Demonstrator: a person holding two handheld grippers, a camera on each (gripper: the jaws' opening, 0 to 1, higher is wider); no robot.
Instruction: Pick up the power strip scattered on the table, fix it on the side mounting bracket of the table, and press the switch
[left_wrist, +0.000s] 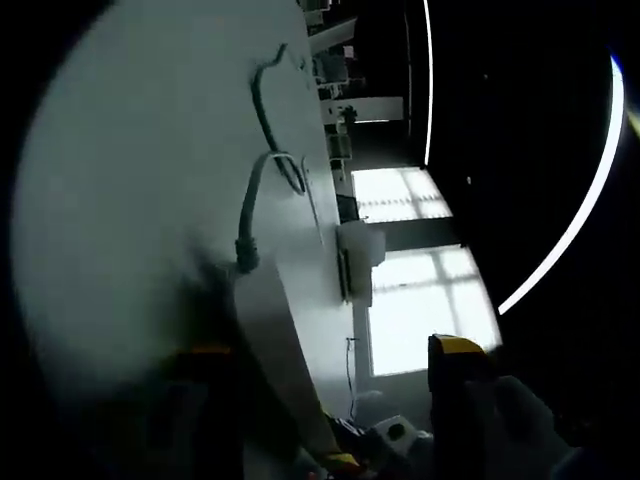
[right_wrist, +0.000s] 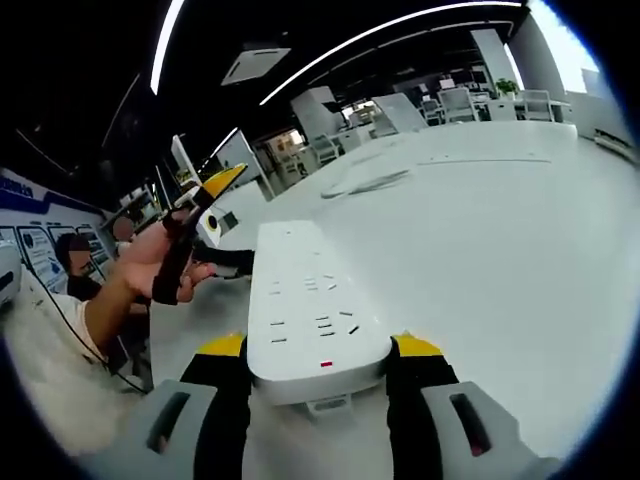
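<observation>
Nearest the lens in the right gripper view, the right gripper (right_wrist: 318, 372) had its two dark jaws, each capped with a yellow tip, closed against the short end of the power strip (right_wrist: 311, 312). The strip was a long white plastic bar with rounded corners and a smooth matte top, marked by rows of small dark socket slots and a small red mark near the held end. It ran away from the jaws toward 12 o'clock, lying over the pale, smooth tabletop (right_wrist: 500, 240). At 9 o'clock a person's hand (right_wrist: 150, 262) gripped the left gripper (right_wrist: 205, 205), a dark handle ending in a yellow tip, just beside the strip's far left edge. A grey cable (right_wrist: 365, 182) lay loosely curved on the tabletop toward 12 o'clock, well apart from the strip. White chairs and desks stood farther off, under long ceiling light strips.

In the left gripper view the picture was rolled and dim. The same white strip (left_wrist: 275, 350) rose from 6 o'clock, its grey cord (left_wrist: 252, 205) snaking up across the pale tabletop (left_wrist: 130, 180) to 12 o'clock. A small white box (left_wrist: 360, 250) sat at the tabletop's edge near the centre, against bright windows. One yellow-tipped jaw showed at 5 o'clock and another, shadowed, at 7 o'clock; whether those jaws held anything could not be told.
</observation>
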